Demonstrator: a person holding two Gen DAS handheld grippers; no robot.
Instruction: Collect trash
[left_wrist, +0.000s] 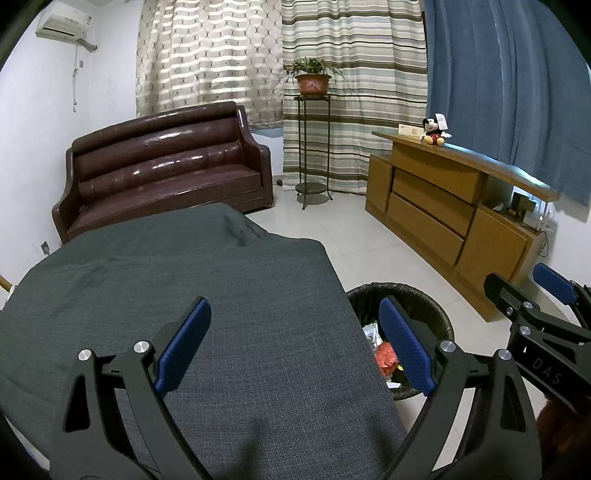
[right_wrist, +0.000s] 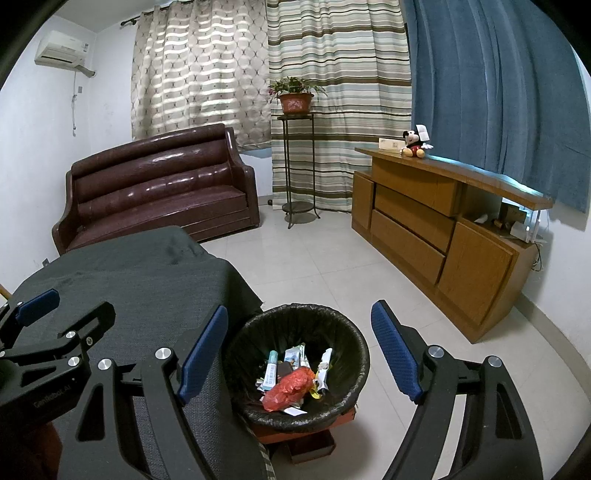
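A: What's the table (left_wrist: 229, 295) covered with?

B: A dark grey woven cloth (right_wrist: 140, 266) is draped right over it, corners included, and the top is left bare. A few creases are seen near the far edge.

A: And the floor (right_wrist: 325, 258)?

B: Pale tiles. A black-lined bin (right_wrist: 343, 332) is parked just beside the table's corner, propped on a low reddish-brown stand (right_wrist: 314, 439). Wrappers, a tube and a red bag (right_wrist: 288, 387) are piled inside.

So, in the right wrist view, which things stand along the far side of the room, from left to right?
Air conditioner → brown leather sofa → potted plant on its metal stand → Mickey Mouse toy on the wooden cabinet.
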